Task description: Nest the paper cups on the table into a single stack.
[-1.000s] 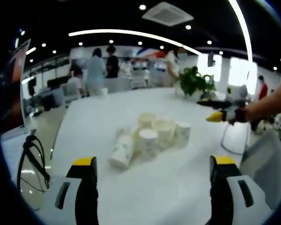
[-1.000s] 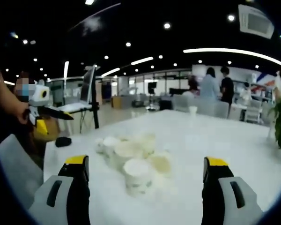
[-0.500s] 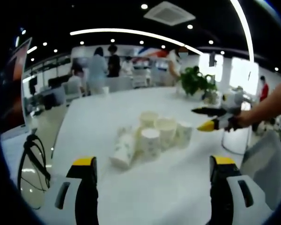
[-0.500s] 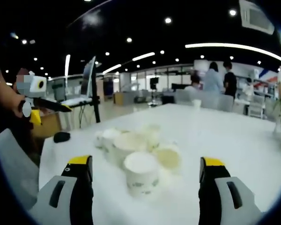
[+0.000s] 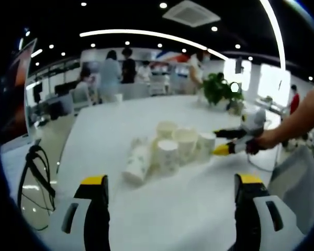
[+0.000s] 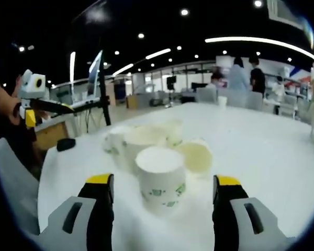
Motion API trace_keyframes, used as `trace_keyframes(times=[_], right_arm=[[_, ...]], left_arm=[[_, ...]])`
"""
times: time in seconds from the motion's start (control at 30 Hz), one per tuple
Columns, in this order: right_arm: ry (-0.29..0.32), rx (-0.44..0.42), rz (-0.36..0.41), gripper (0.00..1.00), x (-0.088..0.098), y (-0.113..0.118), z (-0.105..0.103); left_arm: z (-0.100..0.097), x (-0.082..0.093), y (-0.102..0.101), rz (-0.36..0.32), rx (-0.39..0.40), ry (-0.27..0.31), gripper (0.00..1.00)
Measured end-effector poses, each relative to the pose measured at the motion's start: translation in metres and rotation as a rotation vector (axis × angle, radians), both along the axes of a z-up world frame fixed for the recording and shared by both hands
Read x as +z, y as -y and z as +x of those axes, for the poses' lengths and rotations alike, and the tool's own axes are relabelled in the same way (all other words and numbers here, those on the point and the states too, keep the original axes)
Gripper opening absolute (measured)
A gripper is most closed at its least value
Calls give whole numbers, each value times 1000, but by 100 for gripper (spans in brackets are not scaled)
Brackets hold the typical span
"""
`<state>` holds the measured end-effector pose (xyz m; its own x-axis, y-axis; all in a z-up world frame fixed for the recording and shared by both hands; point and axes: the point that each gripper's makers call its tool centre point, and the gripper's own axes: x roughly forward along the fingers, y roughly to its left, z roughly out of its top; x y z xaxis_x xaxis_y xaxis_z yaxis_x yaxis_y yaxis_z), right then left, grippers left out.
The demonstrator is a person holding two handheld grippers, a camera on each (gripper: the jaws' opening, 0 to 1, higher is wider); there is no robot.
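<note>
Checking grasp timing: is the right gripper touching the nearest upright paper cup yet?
Apart. In the right gripper view the nearest cup stands between the open jaws of the right gripper, with white table visible on both sides of it.

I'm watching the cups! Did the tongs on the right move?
Yes. In the left gripper view the right tongs came down and in toward the cluster of cups, nearly reaching the nearest one.
</note>
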<state>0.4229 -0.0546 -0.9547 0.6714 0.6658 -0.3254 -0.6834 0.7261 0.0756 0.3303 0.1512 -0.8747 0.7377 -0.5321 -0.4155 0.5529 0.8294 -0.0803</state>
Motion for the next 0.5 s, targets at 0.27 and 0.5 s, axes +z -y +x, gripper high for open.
trace_keyframes(times=[0.27,0.5], right_arm=[[-16,-10,-19,61,-13,-6,8],[-27,5,-44,57,-21,-10,10]], left_arm=[[2,-1,-2,20,-8,-4,98],[4,1,-1,28,-15,-1,98]])
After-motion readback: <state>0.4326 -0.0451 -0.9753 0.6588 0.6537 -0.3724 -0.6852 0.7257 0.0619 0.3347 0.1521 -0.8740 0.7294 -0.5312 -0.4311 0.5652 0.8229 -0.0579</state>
